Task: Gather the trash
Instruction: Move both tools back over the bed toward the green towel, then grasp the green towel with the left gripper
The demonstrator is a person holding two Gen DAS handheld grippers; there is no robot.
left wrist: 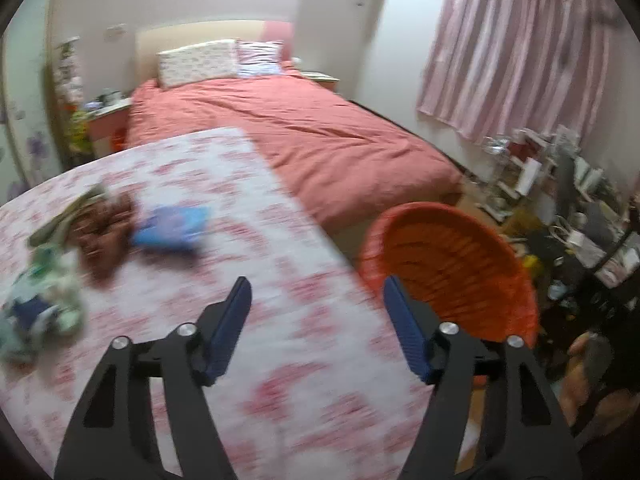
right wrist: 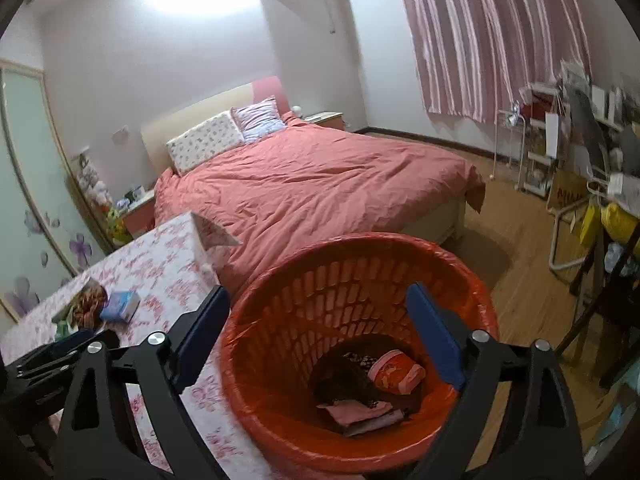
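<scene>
Black gripper arms with blue pads fill the bottom of both wrist views. We note our left gripper (left wrist: 318,300) released, jaws spread wide, nothing between the pads; it hangs over a table (left wrist: 280,340) covered in a pink-and-white floral cloth, close to the table's right edge. That view is motion-blurred.

Our right gripper (right wrist: 318,308) is likewise released, jaws standing wide and empty, poised above the mouth of an orange basket (right wrist: 472,272) lined with an orange bag. We see the basket standing on the wooden floor just beside the table's edge.

Inside the basket, at the bottom: a crumpled red-and-pink wrapper (right wrist: 396,372), a flat pinkish packet (right wrist: 360,412), and some dark material we cannot identify.

Trash remaining on the table, far left in the left wrist view: a blue packet (left wrist: 172,228), a brown crumpled wrapper (left wrist: 104,236) touching it, and a green-and-white wrapper (left wrist: 44,304) nearer the camera. All three are grouped close together, well apart from the basket.

Beyond the table lies a bed (right wrist: 320,184) with a salmon-pink cover and two pillows. Striped pink curtains (right wrist: 492,32) hang at right, above cluttered shelves.
</scene>
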